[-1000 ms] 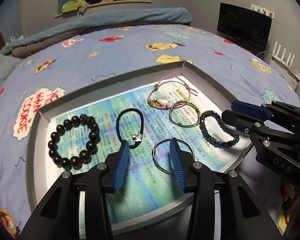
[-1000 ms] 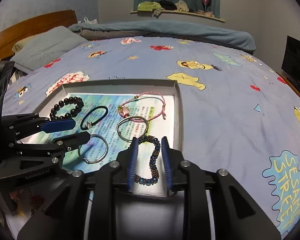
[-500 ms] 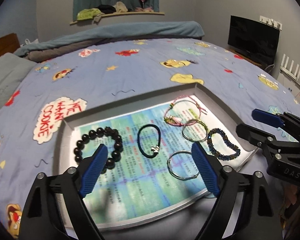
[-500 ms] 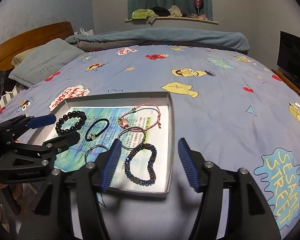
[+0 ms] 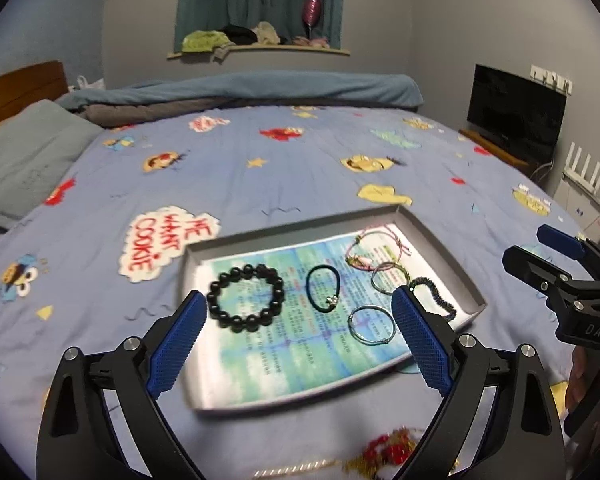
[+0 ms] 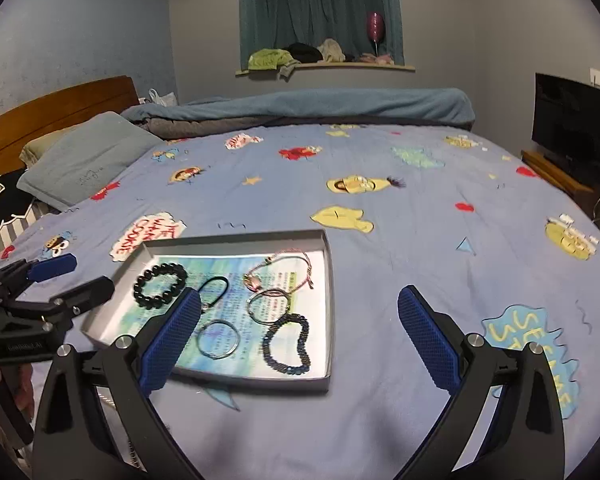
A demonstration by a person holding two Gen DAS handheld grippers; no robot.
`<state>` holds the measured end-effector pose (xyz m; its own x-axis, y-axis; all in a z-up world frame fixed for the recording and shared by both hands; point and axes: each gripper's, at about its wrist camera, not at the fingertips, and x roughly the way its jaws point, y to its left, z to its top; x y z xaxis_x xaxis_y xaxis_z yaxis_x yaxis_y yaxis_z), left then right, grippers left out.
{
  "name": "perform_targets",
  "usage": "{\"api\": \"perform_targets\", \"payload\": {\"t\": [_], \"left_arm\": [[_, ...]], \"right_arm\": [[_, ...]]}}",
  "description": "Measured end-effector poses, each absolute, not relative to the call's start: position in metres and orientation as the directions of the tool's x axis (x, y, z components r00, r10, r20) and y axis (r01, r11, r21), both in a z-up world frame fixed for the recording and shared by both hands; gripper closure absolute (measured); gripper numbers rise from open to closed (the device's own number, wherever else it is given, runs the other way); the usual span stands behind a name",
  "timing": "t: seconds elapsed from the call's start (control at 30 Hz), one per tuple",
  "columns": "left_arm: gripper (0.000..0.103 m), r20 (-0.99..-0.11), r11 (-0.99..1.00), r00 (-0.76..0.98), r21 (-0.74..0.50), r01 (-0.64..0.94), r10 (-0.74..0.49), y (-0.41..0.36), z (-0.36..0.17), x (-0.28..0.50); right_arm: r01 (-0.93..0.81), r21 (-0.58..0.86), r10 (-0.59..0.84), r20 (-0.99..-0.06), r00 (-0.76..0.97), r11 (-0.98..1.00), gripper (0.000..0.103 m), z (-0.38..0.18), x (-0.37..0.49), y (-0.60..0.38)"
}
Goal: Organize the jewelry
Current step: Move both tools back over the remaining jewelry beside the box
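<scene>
A shallow grey tray (image 5: 440,248) (image 6: 329,280) lies on the bed and holds several bracelets: a black bead bracelet (image 5: 245,297) (image 6: 160,285), a black hair band (image 5: 323,288) (image 6: 214,292), a silver ring bangle (image 5: 371,324) (image 6: 218,338), a pink cord bracelet (image 5: 370,246) (image 6: 284,270), a thin bangle (image 5: 388,278) (image 6: 269,306) and a dark blue beaded bracelet (image 5: 440,300) (image 6: 287,346). My left gripper (image 5: 298,344) (image 6: 66,280) is open and empty, held back above the tray's near edge. My right gripper (image 6: 300,340) (image 5: 540,252) is open and empty, to the tray's right.
The tray sits on a blue cartoon bedspread (image 6: 420,208). A red and gold piece of jewelry (image 5: 384,450) and a pale chain (image 5: 296,470) lie on the bed in front of the tray. A pillow (image 6: 84,160), a TV (image 5: 516,112) and a headboard (image 6: 52,116) surround the bed.
Both grippers have opened wide and pulled back and up from the tray. The silver ring bangle and the dark blue beaded bracelet now lie free in the tray.
</scene>
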<state>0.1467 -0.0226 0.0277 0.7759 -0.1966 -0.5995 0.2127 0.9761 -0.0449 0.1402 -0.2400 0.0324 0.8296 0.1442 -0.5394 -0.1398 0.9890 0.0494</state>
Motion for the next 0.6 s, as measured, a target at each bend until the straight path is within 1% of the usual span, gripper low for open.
{"api": "perform_targets", "payload": {"t": [0.1,0.27,0.43,0.6], "left_arm": [[0.010,-0.583,0.978,0.789,-0.052,0.203,-0.194,-0.011,0.044,0.129],[0.009,-0.557,0.981,0.812,-0.028,0.191,-0.174,0.006,0.066,0.095],[0.008,-0.555,0.983,0.815,-0.033,0.182,-0.169,0.026,0.070,0.066],[0.008,-0.568,0.987,0.809,-0.046,0.153,-0.151,0.046,0.065,0.045]], "right_arm": [[-0.147,0.044,0.148,-0.525,0.838,0.988,0.006,0.048,0.125,-0.235],[-0.162,0.038,0.159,-0.518,0.841,0.986,0.006,0.067,0.102,-0.227],[-0.174,0.032,0.166,-0.516,0.840,0.984,0.006,0.074,0.080,-0.218],[-0.190,0.025,0.174,-0.530,0.830,0.982,0.006,0.069,0.061,-0.208]]}}
